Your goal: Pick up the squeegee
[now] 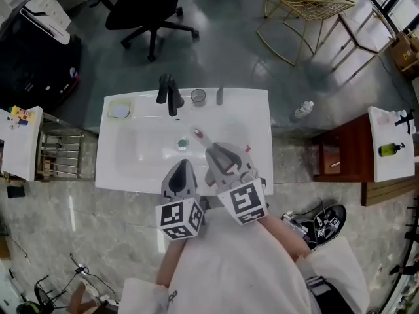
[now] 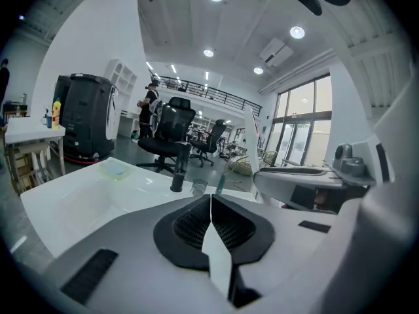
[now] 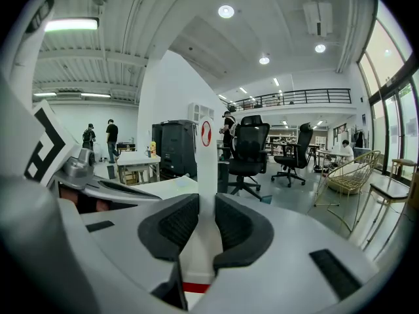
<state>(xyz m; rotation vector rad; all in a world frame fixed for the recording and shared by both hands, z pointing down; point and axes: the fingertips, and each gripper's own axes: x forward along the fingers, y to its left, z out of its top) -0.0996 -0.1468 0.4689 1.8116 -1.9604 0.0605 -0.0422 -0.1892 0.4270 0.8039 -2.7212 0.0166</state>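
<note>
Squeegee (image 3: 205, 165), red emblem (image 3: 206, 133), clamped in right gripper (image 1: 221, 159)

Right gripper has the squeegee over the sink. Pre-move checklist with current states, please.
1. Right gripper clamped on the squeegee: ok, pads press both sides of its handle.
2. Left gripper out of the way: ok, jaws together with nothing between them, beside the right one.
3. Squeegee lifted clear of the sink: cannot tell.
4. Squeegee tip apart from the black faucet: ok.
5. Glass behind the basin upright and apart from the squeegee: ok.
</note>
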